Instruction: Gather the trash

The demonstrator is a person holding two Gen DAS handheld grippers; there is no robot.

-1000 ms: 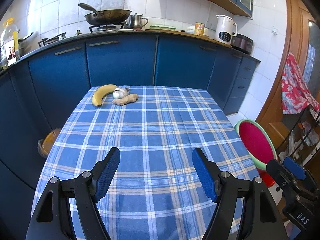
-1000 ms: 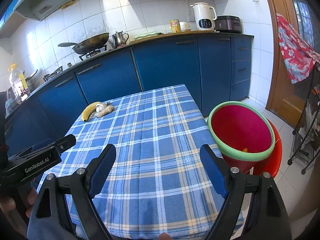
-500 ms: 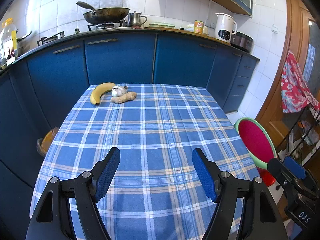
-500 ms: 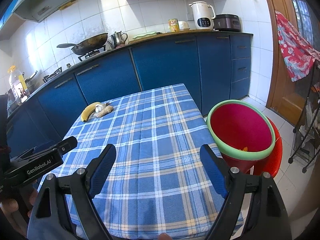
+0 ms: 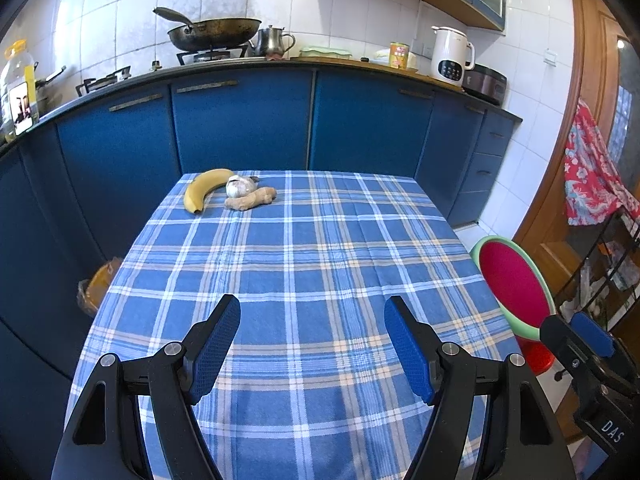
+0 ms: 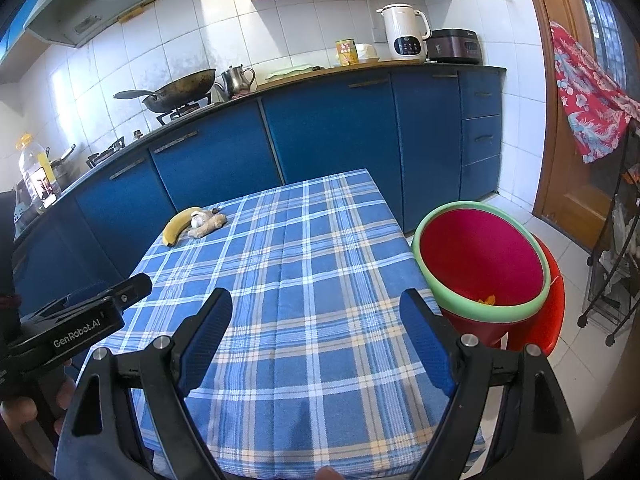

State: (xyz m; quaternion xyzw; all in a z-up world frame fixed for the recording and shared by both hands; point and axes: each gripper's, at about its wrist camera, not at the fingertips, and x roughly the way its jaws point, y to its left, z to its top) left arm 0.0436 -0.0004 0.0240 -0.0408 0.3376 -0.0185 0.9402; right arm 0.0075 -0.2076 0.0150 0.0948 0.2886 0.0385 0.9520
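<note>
here, both grippers' jaws gape apart, empty — one banana (image 5: 204,192), one garlic (image 5: 238,188), one ginger (image 5: 252,199).

A home kitchen: blue cabinets (image 5: 240,124), tiled wall, wok (image 5: 212,34) on a gas stove, kettle (image 5: 450,56)

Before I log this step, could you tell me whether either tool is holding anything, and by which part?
Nothing is held: the left tool and the right tool are both open and empty above the tablecloth.

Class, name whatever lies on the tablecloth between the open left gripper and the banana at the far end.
Nothing: only bare checked tablecloth separates the left gripper from the banana, seen in the left wrist view.
</note>
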